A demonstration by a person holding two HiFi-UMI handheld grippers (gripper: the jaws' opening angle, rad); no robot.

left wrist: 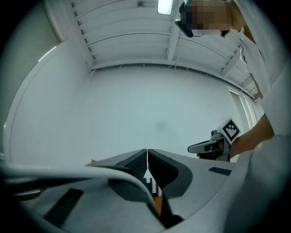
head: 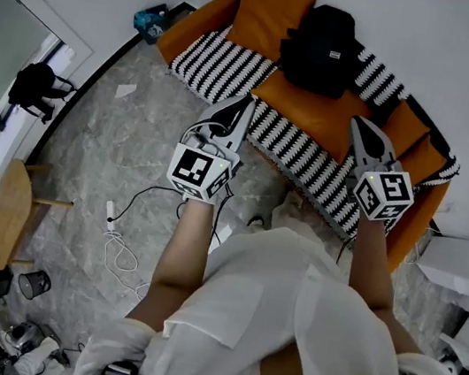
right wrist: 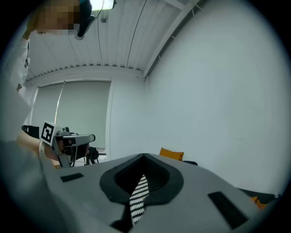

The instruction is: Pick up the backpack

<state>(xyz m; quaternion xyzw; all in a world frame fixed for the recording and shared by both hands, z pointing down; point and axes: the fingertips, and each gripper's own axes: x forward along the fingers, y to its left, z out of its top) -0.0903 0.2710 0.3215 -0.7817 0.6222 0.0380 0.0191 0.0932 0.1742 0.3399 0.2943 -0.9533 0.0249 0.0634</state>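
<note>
The left gripper (head: 248, 100) and right gripper (head: 357, 121) are both pressed together, empty. Reaching unopened, they could merely shove the black backpack (head: 322, 49) aside.

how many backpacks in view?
1. Black backpack on the orange sofa, beside the upright orange cushion. None seen elsewhere, though the person hides some floor.

An orange fabric sofa (head: 319, 116) draped with a black-and-white striped throw (head: 220, 67) stands against a plain white wall (head: 439, 48). A grey marbled tile floor (head: 125, 145) spreads before the sofa, with a round pale wooden table (head: 3, 213) well apart from it. Above the sofa, a white slatted ceiling (left wrist: 122, 41) carries a bright rectangular light panel (left wrist: 164, 6).
</note>
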